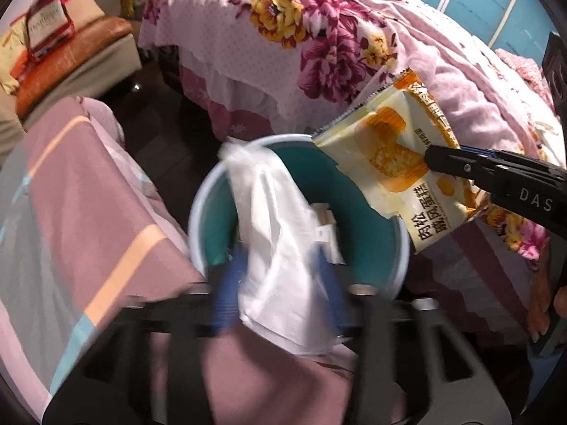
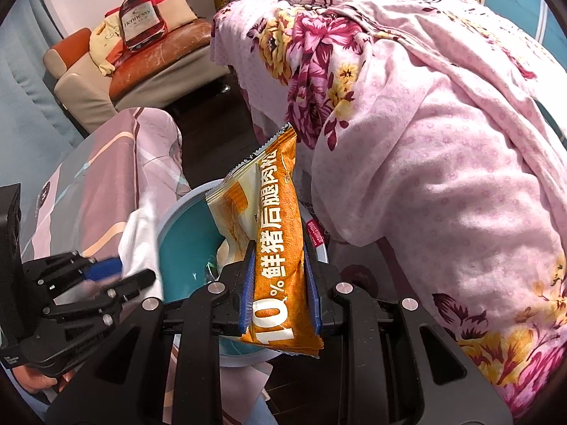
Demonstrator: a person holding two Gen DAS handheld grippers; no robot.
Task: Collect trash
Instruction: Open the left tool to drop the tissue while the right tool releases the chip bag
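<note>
A: What is being handled?

B: 2 pieces of trash over a round teal bin [image 1: 372, 212] with a pale rim, standing on the dark floor between 2 beds. The left tongs [image 1: 280, 276] are spread; a crumpled white tissue [image 1: 280, 248] hangs loose between their blue pads, above the bin's mouth.

A: And the other?

B: The right tongs [image 2: 280, 283] pinch an orange snack wrapper [image 2: 280, 248] at its middle, above the bin's rim.

A: How will they handle?

B: Likely both very light. The tissue is soft and limp; the wrapper is glossy, crinkly film, probably slippery, best gripped across its flat middle.
</note>
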